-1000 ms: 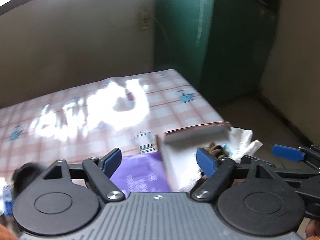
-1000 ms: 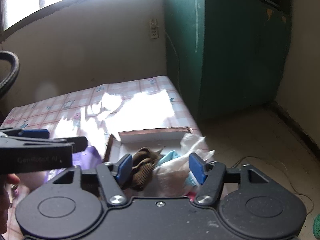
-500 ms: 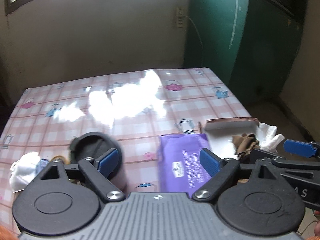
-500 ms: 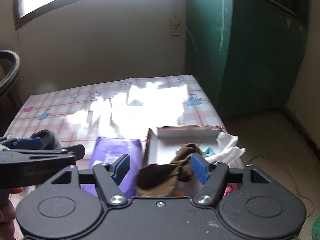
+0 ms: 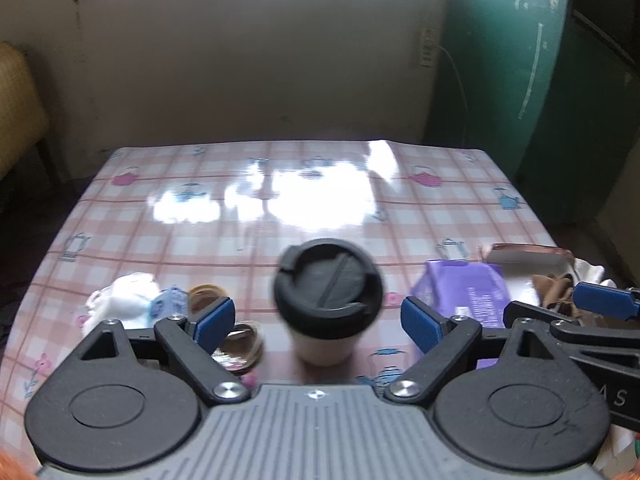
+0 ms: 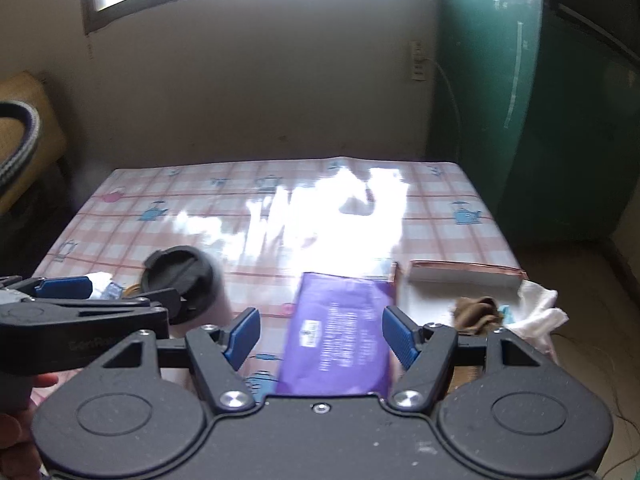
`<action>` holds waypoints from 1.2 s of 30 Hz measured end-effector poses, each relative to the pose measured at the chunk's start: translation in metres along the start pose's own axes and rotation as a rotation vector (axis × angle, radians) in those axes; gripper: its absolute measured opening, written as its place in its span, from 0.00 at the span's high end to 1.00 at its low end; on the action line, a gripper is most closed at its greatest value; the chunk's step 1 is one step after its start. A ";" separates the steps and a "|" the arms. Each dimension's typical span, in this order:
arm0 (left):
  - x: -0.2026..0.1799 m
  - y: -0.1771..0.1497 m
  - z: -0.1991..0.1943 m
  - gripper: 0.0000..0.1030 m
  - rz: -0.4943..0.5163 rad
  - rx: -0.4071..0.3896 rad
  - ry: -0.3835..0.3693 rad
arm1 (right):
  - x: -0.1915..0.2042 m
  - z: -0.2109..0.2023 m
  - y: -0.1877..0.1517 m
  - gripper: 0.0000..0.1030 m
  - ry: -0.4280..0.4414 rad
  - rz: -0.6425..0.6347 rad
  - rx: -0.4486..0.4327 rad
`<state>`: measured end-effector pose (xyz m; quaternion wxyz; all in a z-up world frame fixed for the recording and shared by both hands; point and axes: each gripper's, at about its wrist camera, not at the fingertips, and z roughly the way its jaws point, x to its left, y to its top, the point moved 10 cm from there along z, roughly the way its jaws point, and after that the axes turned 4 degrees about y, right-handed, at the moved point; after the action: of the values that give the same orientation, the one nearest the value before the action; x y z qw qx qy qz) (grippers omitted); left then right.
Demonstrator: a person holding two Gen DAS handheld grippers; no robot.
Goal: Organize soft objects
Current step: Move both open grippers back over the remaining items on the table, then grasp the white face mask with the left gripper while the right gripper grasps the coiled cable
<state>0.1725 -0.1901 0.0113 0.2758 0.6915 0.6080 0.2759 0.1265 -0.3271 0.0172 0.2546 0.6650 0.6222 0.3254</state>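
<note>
A brown cloth (image 6: 476,312) and a white cloth (image 6: 540,312) lie in an open white box (image 6: 460,274) at the table's right edge; the brown cloth also shows in the left wrist view (image 5: 554,286). Another white cloth (image 5: 120,300) lies at the left. My left gripper (image 5: 316,322) is open and empty, with a black-lidded cup (image 5: 328,292) standing between its fingers. My right gripper (image 6: 320,330) is open and empty above a purple packet (image 6: 340,332).
The table has a pink checked cloth (image 5: 320,200). Tape rolls (image 5: 240,348) and a small blue carton (image 5: 168,304) lie at the left near the white cloth. A green cabinet (image 6: 520,100) stands at the right, a chair (image 5: 20,92) at the far left.
Both grippers have swung left: the box and cloths have slid to the right in both views. The cup now stands between my left fingers and the purple packet lies under my right gripper.
</note>
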 end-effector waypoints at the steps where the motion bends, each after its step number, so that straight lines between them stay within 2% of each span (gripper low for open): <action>1: 0.006 -0.001 0.001 0.10 -0.008 0.002 0.004 | 0.006 0.001 -0.001 0.23 0.008 -0.007 0.002; 13: 0.094 -0.023 0.004 0.10 -0.096 0.027 0.086 | 0.096 0.028 -0.011 0.23 0.122 -0.080 0.038; 20: 0.147 -0.038 0.005 0.08 -0.169 0.023 0.071 | 0.143 0.038 -0.018 0.23 0.216 -0.107 0.031; 28: 0.212 -0.057 0.044 0.08 -0.234 0.084 0.170 | 0.169 0.050 -0.044 0.23 0.264 -0.151 0.062; 33: 0.224 -0.058 0.077 0.08 -0.205 0.108 0.196 | 0.173 0.059 -0.058 0.23 0.284 -0.142 0.091; 36: 0.227 -0.057 0.095 0.08 -0.207 0.124 0.182 | 0.174 0.063 -0.062 0.23 0.290 -0.139 0.099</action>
<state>0.2258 0.0371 -0.0855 0.2033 0.6127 0.7145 0.2696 0.1349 -0.1444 -0.0498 0.1510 0.5779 0.7122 0.3688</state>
